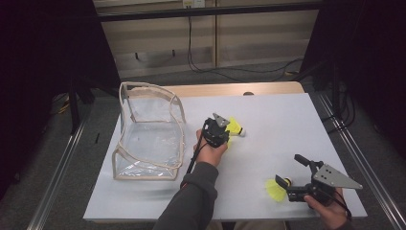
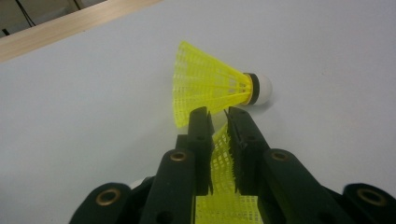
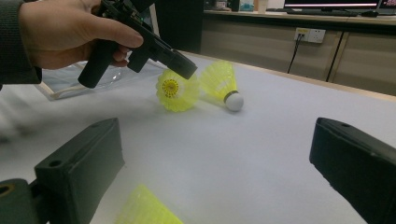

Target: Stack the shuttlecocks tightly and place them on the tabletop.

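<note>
My left gripper [image 2: 217, 114] is shut on the mesh skirt of a yellow shuttlecock [image 2: 222, 161]. Just beyond its tips a second yellow shuttlecock [image 2: 210, 86] with a white cork lies on its side on the white table. In the high view the left gripper [image 1: 224, 136] is mid-table beside that lying shuttlecock [image 1: 235, 126]. My right gripper [image 1: 292, 176] rests near the front right edge with its jaws wide apart. A third yellow shuttlecock [image 1: 275, 189] lies at their mouth, untouched. In the right gripper view its skirt [image 3: 144, 210] shows low between the open jaws of the right gripper [image 3: 217, 154].
A clear plastic bag [image 1: 148, 132] with pale trim stands open on the left part of the white table [image 1: 282, 120]. A wooden strip [image 1: 230, 89] runs along the far edge. Dark floor and metal rails flank the table.
</note>
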The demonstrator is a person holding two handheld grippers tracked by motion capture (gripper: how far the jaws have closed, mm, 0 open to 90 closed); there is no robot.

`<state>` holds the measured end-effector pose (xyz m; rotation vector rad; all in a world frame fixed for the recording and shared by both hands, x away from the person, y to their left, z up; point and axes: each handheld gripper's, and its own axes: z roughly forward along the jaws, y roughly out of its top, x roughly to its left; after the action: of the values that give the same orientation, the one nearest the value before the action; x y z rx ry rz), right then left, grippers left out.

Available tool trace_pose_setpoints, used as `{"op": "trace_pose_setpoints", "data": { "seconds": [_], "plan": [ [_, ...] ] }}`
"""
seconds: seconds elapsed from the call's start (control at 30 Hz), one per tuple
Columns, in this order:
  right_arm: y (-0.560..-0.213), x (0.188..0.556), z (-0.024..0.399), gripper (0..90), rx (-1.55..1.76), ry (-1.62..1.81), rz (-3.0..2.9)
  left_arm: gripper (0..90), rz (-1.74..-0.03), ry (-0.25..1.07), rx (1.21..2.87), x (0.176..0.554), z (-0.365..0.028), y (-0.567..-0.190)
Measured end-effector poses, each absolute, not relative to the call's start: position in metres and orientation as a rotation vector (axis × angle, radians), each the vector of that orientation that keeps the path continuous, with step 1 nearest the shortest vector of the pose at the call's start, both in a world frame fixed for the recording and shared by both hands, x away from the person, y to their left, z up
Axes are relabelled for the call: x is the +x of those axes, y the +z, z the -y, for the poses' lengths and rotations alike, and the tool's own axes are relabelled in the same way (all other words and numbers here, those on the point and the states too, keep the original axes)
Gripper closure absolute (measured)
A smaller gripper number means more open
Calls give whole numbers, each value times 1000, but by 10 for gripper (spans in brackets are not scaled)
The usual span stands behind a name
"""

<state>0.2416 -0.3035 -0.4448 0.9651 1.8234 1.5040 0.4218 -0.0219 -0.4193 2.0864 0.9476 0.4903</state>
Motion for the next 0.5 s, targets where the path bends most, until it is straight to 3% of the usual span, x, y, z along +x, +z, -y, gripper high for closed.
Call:
{"op": "trace_pose_setpoints", "data": {
  "seconds": [0.2, 0.5],
  "plan": [
    [-445, 242, 303, 20, 968, 1503, -1828, 879, -982, 533, 2046, 423, 13, -413],
    [-445, 242, 303, 20, 968, 1502, -1826, 894, -1035, 565, 2009, 425, 2, -406]
  ]
}}
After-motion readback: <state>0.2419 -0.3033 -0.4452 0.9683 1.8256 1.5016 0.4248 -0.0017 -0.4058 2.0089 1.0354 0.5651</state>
